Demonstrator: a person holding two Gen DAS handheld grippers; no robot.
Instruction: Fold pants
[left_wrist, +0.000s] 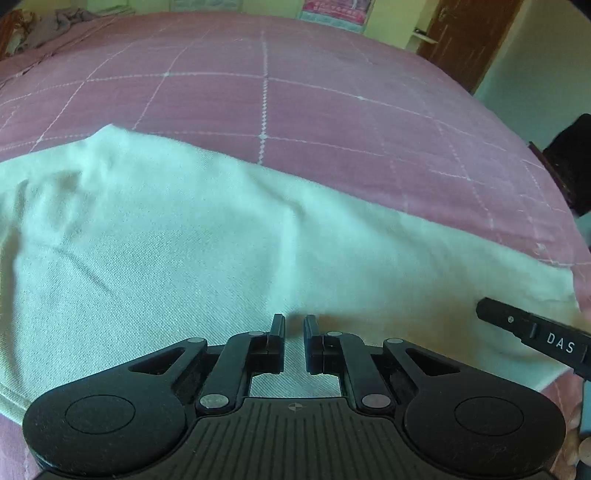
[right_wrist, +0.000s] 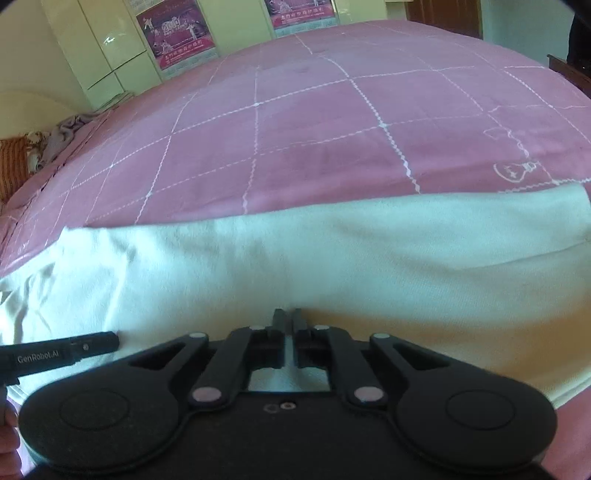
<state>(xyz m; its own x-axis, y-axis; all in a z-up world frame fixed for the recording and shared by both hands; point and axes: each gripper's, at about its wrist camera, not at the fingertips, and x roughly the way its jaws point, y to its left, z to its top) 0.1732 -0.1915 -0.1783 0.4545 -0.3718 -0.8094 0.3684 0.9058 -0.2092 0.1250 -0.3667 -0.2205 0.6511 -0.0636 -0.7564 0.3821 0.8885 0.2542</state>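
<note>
White pants (left_wrist: 192, 240) lie spread across the near part of a pink bed, also in the right wrist view (right_wrist: 332, 266). My left gripper (left_wrist: 294, 325) hovers just over the cloth, its jaws a small gap apart with nothing between them. My right gripper (right_wrist: 288, 317) has its jaws nearly together, pinching a small ridge of the white pants at their tips. The right gripper's finger shows at the right edge of the left wrist view (left_wrist: 535, 332); the left gripper's finger shows at the left of the right wrist view (right_wrist: 62, 352).
The pink bedspread (left_wrist: 295, 99) with a white grid pattern stretches beyond the pants. A brown door (left_wrist: 469, 37) stands at the far right. Pale cupboards with posters (right_wrist: 173, 33) line the far wall. Crumpled grey cloth (right_wrist: 70, 127) lies at the bed's far left.
</note>
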